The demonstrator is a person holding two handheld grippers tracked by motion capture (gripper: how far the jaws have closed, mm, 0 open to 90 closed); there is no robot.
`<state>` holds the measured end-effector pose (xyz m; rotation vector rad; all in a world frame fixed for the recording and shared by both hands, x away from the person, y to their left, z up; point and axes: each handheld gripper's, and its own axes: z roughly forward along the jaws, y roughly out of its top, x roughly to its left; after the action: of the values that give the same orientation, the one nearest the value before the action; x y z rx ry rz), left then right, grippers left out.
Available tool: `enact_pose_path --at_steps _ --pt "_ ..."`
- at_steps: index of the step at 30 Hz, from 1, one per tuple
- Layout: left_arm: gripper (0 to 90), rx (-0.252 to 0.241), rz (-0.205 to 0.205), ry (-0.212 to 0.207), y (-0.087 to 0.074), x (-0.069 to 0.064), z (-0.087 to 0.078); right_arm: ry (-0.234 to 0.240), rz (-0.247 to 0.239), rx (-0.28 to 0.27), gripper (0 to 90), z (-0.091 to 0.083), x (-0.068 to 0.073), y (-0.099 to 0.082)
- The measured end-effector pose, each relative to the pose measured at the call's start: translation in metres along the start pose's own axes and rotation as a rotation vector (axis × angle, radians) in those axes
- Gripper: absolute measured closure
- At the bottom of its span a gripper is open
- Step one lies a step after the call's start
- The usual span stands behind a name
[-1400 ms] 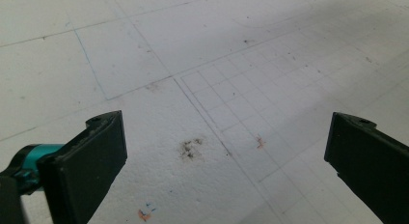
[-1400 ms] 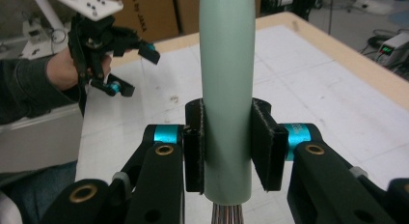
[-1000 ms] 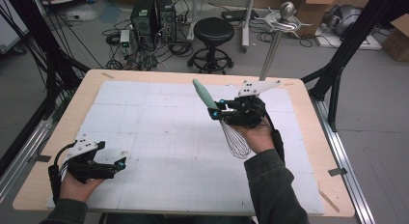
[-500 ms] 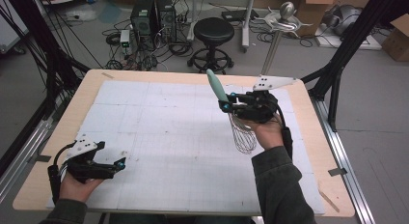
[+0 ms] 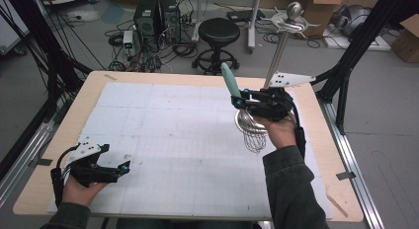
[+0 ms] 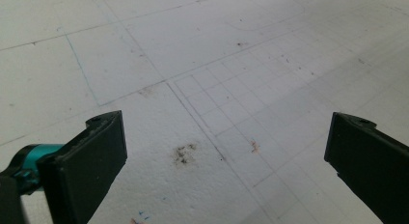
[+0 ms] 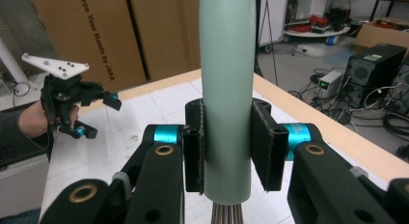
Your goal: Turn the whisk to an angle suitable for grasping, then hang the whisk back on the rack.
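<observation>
A whisk with a pale green handle (image 5: 229, 80) and a wire head (image 5: 251, 131) hangs above the right side of the white gridded mat (image 5: 163, 120). My right gripper (image 5: 238, 99) is shut on its handle, held upright and slightly tilted. In the right gripper view the green handle (image 7: 226, 89) stands clamped between the two black pads (image 7: 195, 147), with wires emerging below. My left gripper (image 5: 123, 168) rests low at the mat's near left corner, open with nothing between its jaws. In the left gripper view its fingers (image 6: 91, 159) stand wide apart over the bare mat (image 6: 212, 84).
The wooden table (image 5: 321, 135) has edges on all sides. A metal stand with a ball top (image 5: 289, 21) rises behind the far right edge. A black stool (image 5: 218, 31) and computer towers (image 5: 157, 14) sit on the floor beyond. Cardboard boxes (image 7: 96, 31) appear in the right gripper view.
My right gripper has carried the whisk to the right and farther from me, with the handle turning more upright. My left gripper has stayed in place, open.
</observation>
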<state>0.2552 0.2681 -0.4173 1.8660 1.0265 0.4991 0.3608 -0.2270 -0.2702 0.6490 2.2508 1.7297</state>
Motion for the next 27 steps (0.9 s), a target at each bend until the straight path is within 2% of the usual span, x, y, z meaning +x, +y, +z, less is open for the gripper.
enact_pose_path --at_steps 9,20,27 --pt "1.7 0.001 -0.001 -0.004 0.001 0.001 0.002 -0.023 -0.02 -0.018 69.2 -0.01 -0.004 0.008" --pt "1.7 -0.001 -0.001 -0.01 0.002 0.001 0.003 -0.054 -0.011 -0.044 69.2 -0.022 -0.011 0.015" --pt "1.7 -0.002 0.001 -0.013 0.002 0.001 0.003 -0.077 -0.007 -0.084 69.1 -0.031 -0.017 0.024"
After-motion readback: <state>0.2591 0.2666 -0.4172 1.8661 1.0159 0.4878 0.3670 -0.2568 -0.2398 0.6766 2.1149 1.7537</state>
